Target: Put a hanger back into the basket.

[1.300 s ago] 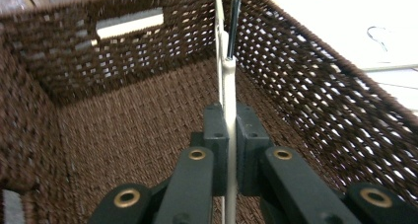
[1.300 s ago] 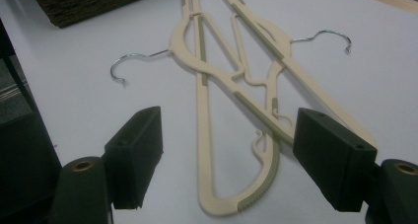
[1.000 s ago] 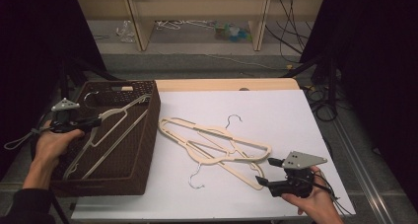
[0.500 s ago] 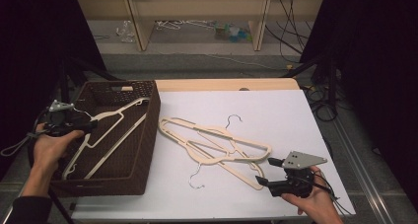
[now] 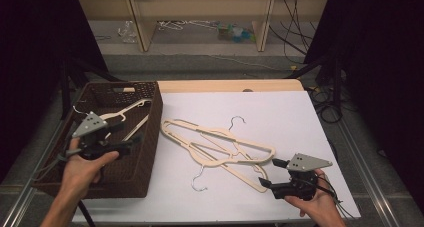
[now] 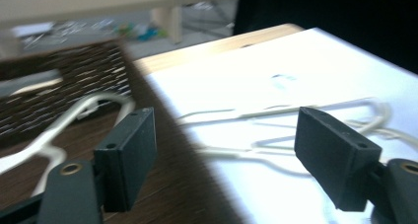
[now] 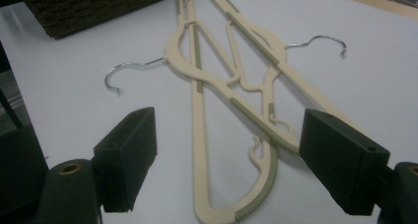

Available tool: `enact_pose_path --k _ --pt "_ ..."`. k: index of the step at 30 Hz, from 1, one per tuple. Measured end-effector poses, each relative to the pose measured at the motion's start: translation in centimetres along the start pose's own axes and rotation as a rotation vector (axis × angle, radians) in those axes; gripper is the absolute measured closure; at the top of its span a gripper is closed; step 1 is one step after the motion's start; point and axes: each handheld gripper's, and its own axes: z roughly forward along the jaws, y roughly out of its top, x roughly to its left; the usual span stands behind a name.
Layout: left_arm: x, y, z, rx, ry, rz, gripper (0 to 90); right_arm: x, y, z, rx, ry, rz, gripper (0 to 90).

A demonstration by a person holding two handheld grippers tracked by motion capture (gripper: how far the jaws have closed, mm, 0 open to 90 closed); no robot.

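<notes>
The left gripper [image 5: 131, 137] was positioned over the dark wicker basket [image 5: 150, 137] at the 9 o'clock side of the table [image 5: 280, 107], pointing toward 3 o'clock. Its jaws had just been opening and stood wide apart with nothing between them. One cream hanger [image 5: 122, 112] lay inside the basket, clear of the pads. The right gripper [image 5: 267, 173] was located near the 5 o'clock corner of the white table surface, pointing toward 9 o'clock. Its jaws had also just been opening wider and gripped nothing. Two cream hangers [image 5: 220, 147] lay crossed on the table at the centre, each with a metal hook. In the right gripper view, the near end of the crossed hangers [image 7: 236, 110] lay on the table between and ahead of the two black pads, apart from both.
</notes>
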Motion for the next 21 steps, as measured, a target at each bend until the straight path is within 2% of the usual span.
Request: enact_pose_path --k 1,2,3,4,5,6,9,10,11,14,16,19,21 --pt "-1.4 -0.1 0.2 -0.02 -0.032 0.01 20.1 -0.1 0.0 0.0 -0.022 -0.005 0.009 21.0" --pt "-1.4 -0.1 0.2 -0.02 -0.032 0.01 19.1 -0.1 0.0 -0.1 -0.021 -0.006 0.011 20.9" --pt "-2.7 -0.3 0.4 -0.028 -0.065 0.02 18.1 -0.2 -0.1 -0.1 -0.029 -0.009 0.008 20.8" --pt "-2.7 -0.3 0.4 -0.028 -0.065 0.02 16.9 -0.2 -0.1 -0.1 -0.029 -0.009 0.008 20.8" --pt "-3.8 -0.7 0.6 -0.044 -0.102 0.016 16.6 -0.2 -0.1 -0.1 -0.038 -0.004 0.009 19.7" --pt "-3.8 -0.7 0.6 -0.044 -0.102 0.016 16.6 -0.2 -0.1 -0.1 -0.038 -0.004 0.009 19.7" --pt "-5.3 -1.6 0.9 -0.048 -0.125 0.024 16.5 -0.2 -0.2 -0.1 -0.042 0.003 0.012 19.2" --pt "-5.7 -2.1 1.1 -0.048 -0.141 0.034 16.0 -0.2 -0.2 -0.1 -0.04 0.0 0.005 19.1" --pt "-6.1 -2.4 1.2 -0.042 -0.154 0.062 16.0 -0.2 -0.2 0.0 -0.031 0.016 0.011 19.1" --pt "-7.5 -3.8 1.7 -0.018 -0.17 0.089 16.0 -0.1 -0.2 0.1 -0.038 0.005 -0.004 19.0" --pt "-8.2 -4.7 2.0 -0.003 -0.187 0.106 16.1 0.1 -0.2 0.1 -0.026 0.017 0.0 19.2" --pt "-8.7 -5.6 2.4 -0.001 -0.168 0.153 16.4 0.2 -0.2 0.2 -0.025 0.012 0.0 19.3" --pt "-8.8 -6.0 2.6 -0.008 -0.167 0.133 16.4 0.2 -0.3 0.2 -0.025 0.009 -0.001 19.4"
